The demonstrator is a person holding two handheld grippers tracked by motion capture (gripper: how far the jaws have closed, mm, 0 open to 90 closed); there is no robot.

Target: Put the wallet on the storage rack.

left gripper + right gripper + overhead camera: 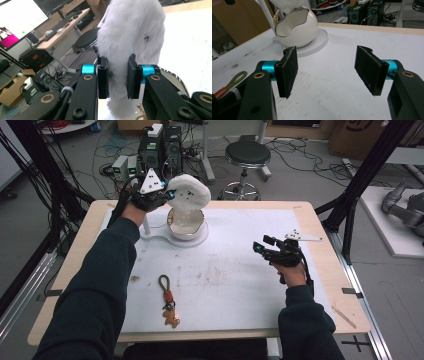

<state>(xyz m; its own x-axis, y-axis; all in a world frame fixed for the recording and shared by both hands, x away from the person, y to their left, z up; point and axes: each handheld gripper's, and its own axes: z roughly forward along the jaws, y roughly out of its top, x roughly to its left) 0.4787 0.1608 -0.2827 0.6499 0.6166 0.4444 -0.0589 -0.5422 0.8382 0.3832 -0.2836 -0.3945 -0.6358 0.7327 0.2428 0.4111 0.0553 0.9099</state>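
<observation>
Near front edge of the desk (310, 285), left of centre: a keyring (168, 302) with an olive cord loop, an orange band and a small brown figure charm lies flat, touched by nothing. Its loop and band also show at the lower left of the right gripper view.

Right side of the desk, mid-depth: your right tongs (263, 246) hang above the white mat, jaws set wide apart with bare desk between the pads, nothing gripped. They point toward the far left, where the bowl (297, 30) stands.

Far left part of the desk: the white egg-shaped bowl with a wavy metallic rim sits on a round white base (192, 240); a white post (147, 224) rises from that base just beside the bowl.

Directly over the bowl: your left tongs (169, 195) are clamped on a white fluffy plush (189, 195), pads pressed into the fur on both sides. The plush hangs upright, lifted, its lower end at the bowl's opening; whether it touches the rim cannot be told.
</observation>
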